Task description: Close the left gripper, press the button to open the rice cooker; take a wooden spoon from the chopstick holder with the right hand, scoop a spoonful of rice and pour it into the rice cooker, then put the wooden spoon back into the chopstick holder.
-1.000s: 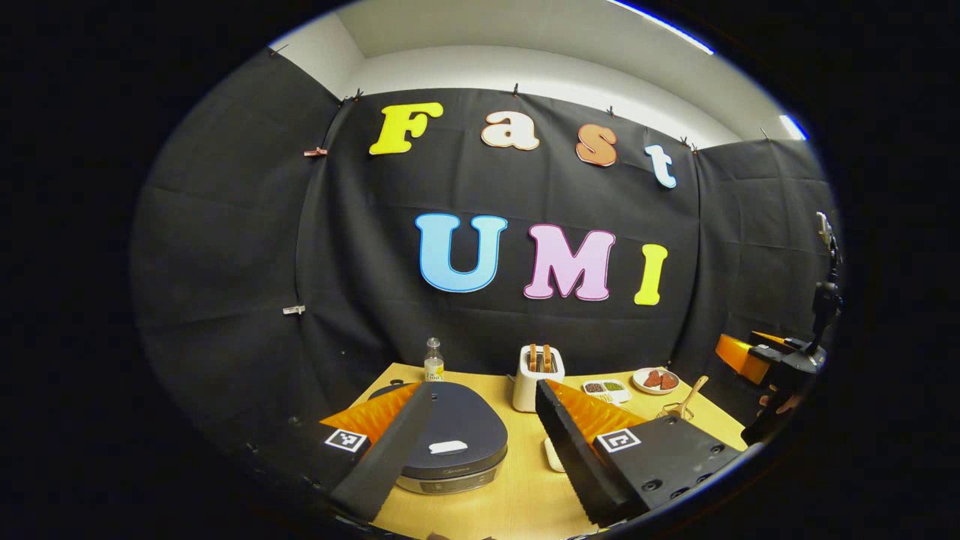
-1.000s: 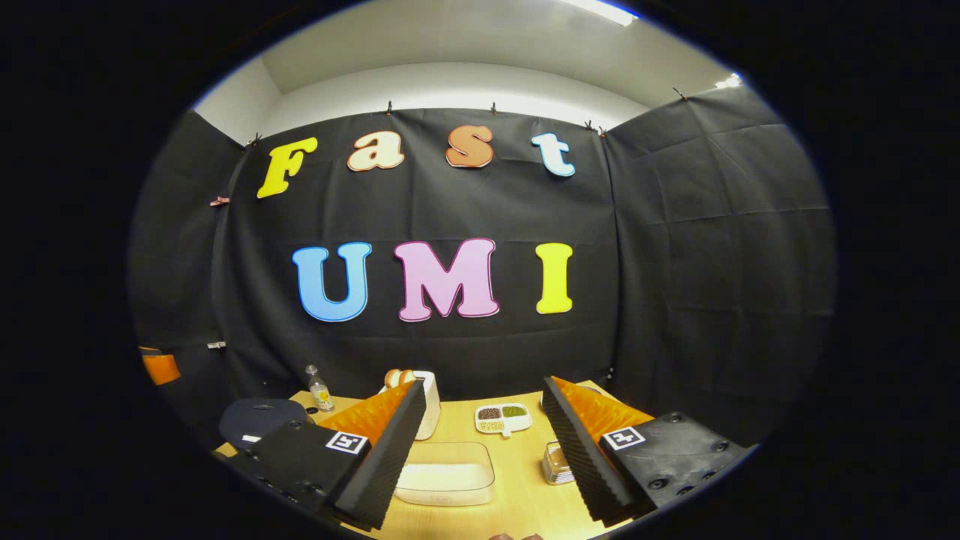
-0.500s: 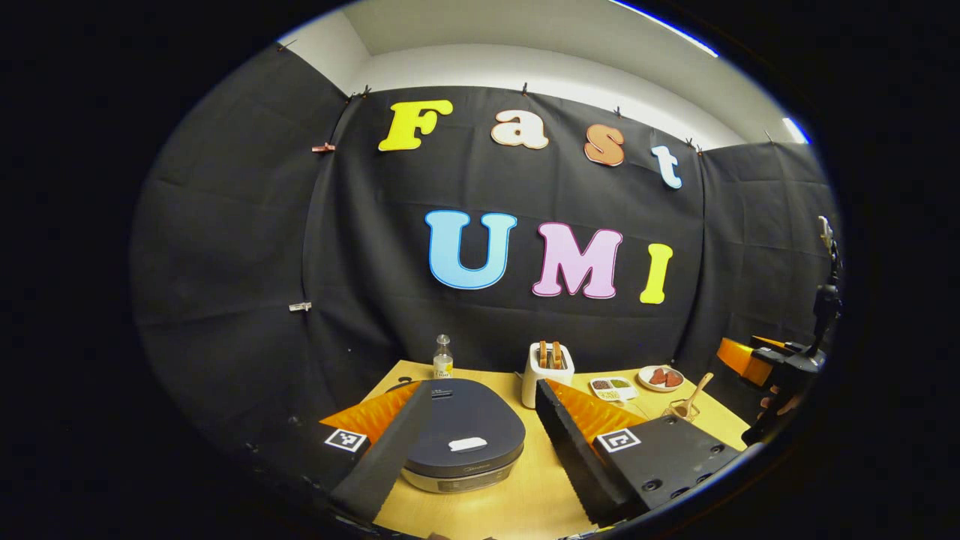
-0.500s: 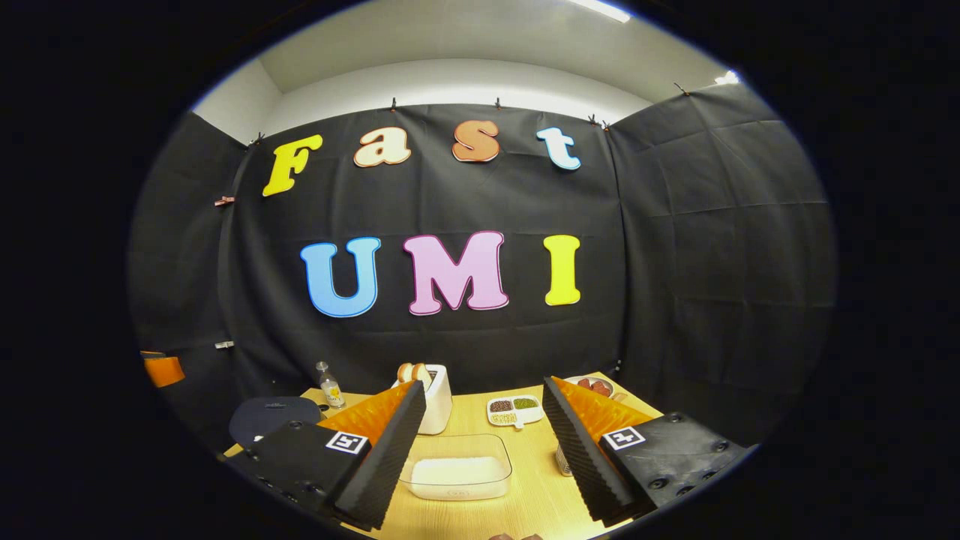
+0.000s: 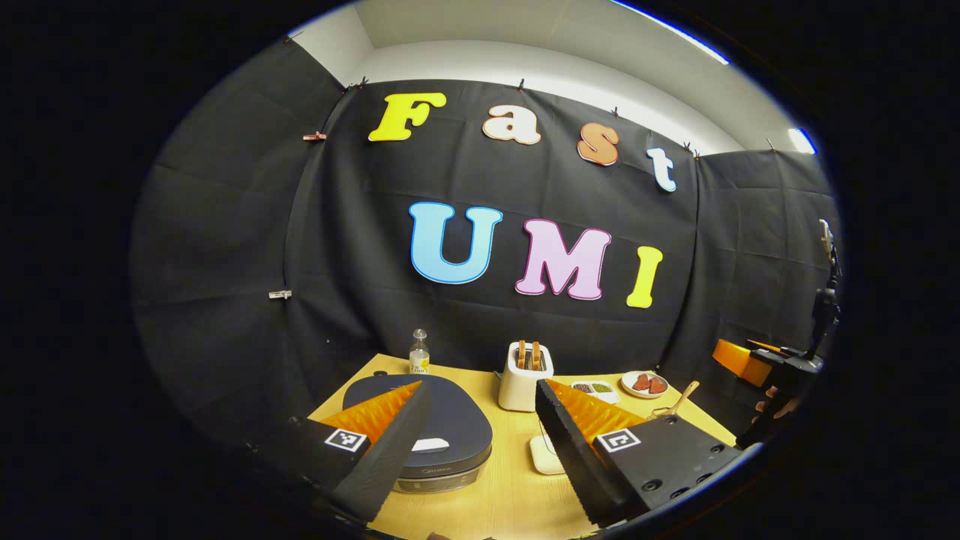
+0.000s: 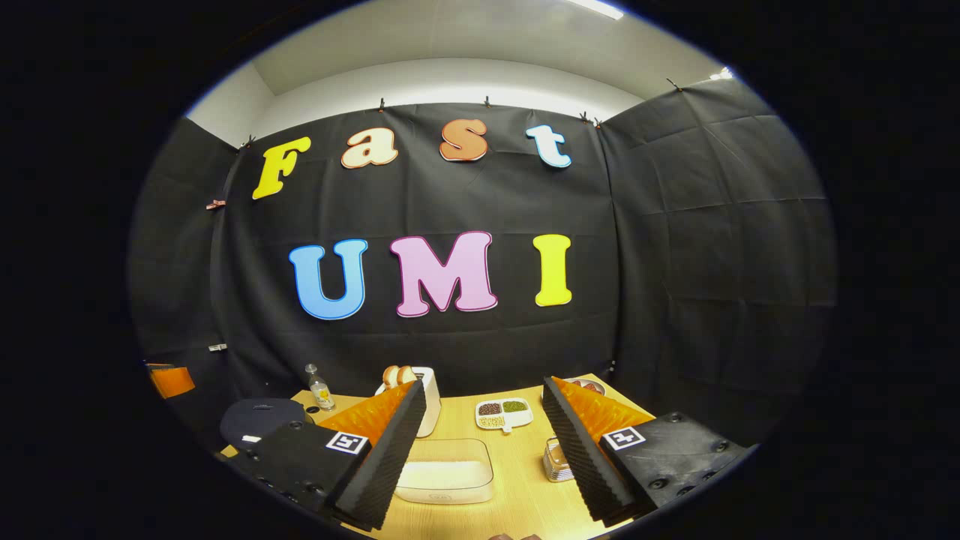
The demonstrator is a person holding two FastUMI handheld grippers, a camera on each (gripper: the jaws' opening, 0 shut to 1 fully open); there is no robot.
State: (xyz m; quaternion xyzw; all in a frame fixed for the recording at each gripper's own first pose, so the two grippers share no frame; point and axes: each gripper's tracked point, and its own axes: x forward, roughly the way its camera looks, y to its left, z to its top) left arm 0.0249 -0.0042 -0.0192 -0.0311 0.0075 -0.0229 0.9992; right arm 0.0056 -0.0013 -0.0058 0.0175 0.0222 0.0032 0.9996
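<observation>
the left gripper [image 5: 480, 442] is hovering over the near edge of the wooden surface [image 5: 510, 495] with its jaws spread wide and grasping nothing, the closed rice cooker [image 5: 442, 427] sitting just ahead between them, lid down, with a bottle [image 5: 418, 361] behind it and a toaster [image 5: 525, 376] to its right. the right gripper [image 6: 480, 450] is likewise hanging with jaws released and empty above a clear rice container [image 6: 446, 472], while in the left gripper view the wooden spoon [image 5: 681, 399] is leaning in its holder at the far right of the surface, near a plate [image 5: 645, 384].
</observation>
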